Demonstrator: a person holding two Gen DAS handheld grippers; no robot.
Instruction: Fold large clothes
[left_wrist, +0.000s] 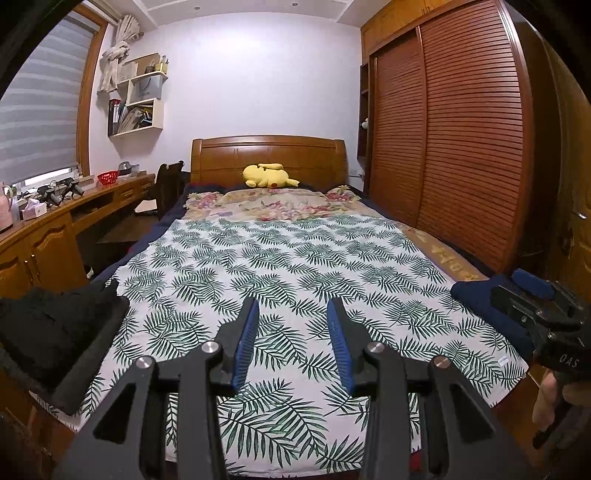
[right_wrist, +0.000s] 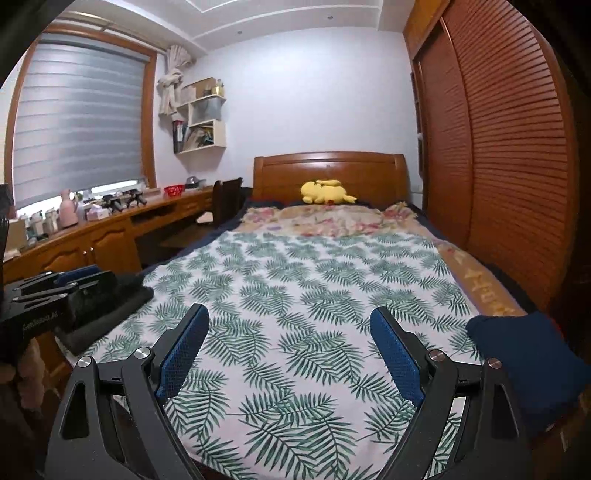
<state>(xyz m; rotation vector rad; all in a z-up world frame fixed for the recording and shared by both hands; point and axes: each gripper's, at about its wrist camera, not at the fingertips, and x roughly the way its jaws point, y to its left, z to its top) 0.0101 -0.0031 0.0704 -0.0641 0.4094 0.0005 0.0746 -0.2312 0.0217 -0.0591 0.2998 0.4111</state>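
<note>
A folded black garment (left_wrist: 55, 332) lies on the bed's near left corner, also seen in the right wrist view (right_wrist: 110, 317). On the near right corner rests a folded navy garment (left_wrist: 491, 310) (right_wrist: 524, 358). My left gripper (left_wrist: 291, 308) hovers above the leaf-print sheet (left_wrist: 280, 258), open, with nothing between its blue pads. My right gripper (right_wrist: 290, 314) stands open wider over the same sheet (right_wrist: 314, 288), also with nothing in it. Each gripper shows in the other's view: the right one (left_wrist: 524, 286) above the navy garment, the left one (right_wrist: 88, 280) over the black garment.
A yellow plush toy (left_wrist: 267, 175) lies by the wooden headboard (left_wrist: 269, 155). A floral blanket (left_wrist: 269, 205) covers the far end of the bed. A cluttered desk (left_wrist: 55, 206) and a chair (left_wrist: 168, 184) run along the left, and a slatted wardrobe (left_wrist: 461, 147) along the right.
</note>
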